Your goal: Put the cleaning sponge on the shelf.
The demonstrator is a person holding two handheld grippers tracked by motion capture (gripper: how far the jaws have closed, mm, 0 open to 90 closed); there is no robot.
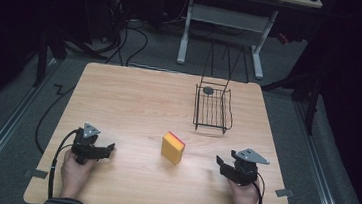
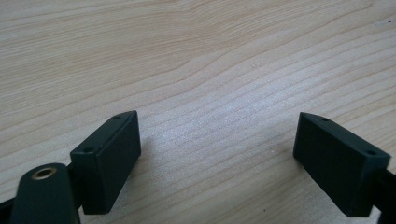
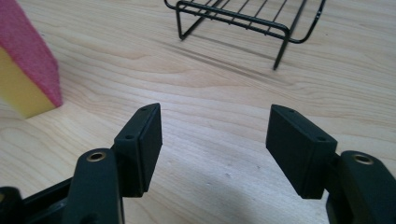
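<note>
A yellow sponge with a pink scouring face stands on edge in the middle of the wooden table. It also appears at the left edge of the right gripper view. My left gripper rests near the table's front left, open, with bare wood between its pads. Off to the sponge's right is my right gripper, open and empty too, its fingertips apart over bare wood.
A black wire rack stands at the back right of the table, with a small dark round object at its far end; its near rail shows in the right gripper view. A white desk frame and cables lie on the floor beyond.
</note>
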